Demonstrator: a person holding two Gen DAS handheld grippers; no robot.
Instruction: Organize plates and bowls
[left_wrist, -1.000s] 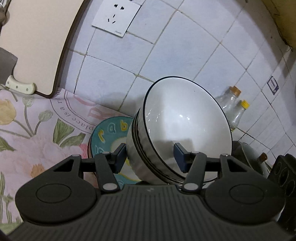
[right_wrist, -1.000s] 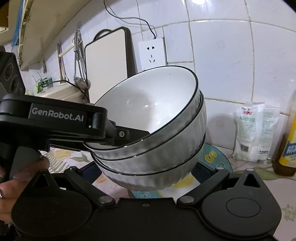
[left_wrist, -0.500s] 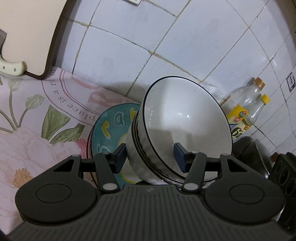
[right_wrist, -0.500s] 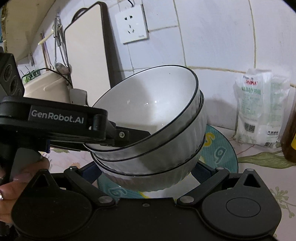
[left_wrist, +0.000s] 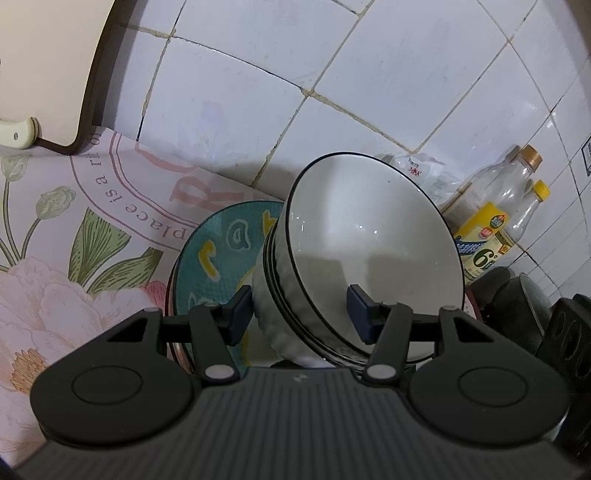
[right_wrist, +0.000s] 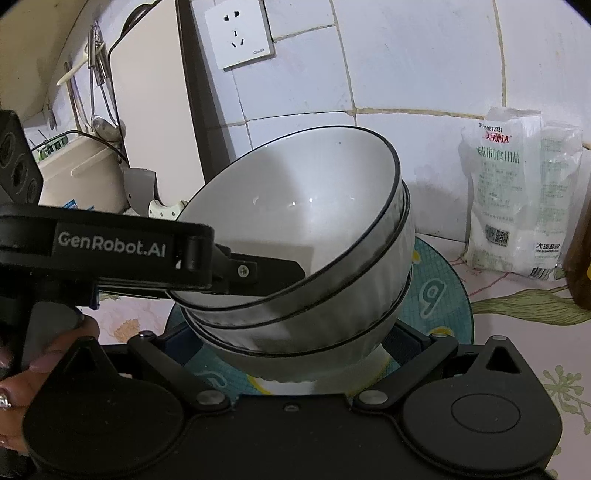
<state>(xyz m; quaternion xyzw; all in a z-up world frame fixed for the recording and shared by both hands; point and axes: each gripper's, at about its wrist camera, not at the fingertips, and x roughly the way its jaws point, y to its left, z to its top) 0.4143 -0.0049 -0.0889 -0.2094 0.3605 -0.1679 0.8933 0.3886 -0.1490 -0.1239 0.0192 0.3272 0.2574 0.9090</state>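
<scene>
A stack of three white ribbed bowls with black rims (right_wrist: 317, 266) is held tilted just above a teal plate with yellow letters (right_wrist: 436, 295). My left gripper (left_wrist: 301, 310) is shut on the stack's rim, one finger inside the top bowl (left_wrist: 369, 236), one outside. It shows in the right wrist view as the black arm (right_wrist: 236, 269) marked GenRobot.AI. My right gripper (right_wrist: 295, 343) clasps the bottom bowl from both sides; its fingertips are hidden behind the bowl. The teal plate (left_wrist: 225, 251) tops a plate stack.
A tiled wall stands close behind. A cutting board (right_wrist: 155, 110) leans at the left, with a wall socket (right_wrist: 240, 33) beside it. A salt bag (right_wrist: 517, 192) and oil bottles (left_wrist: 495, 221) stand at the right. A floral cloth (left_wrist: 74, 236) covers the counter.
Both grippers have carried the bowl stack downward, closer to the teal plate. The grips on the bowls have not changed.
</scene>
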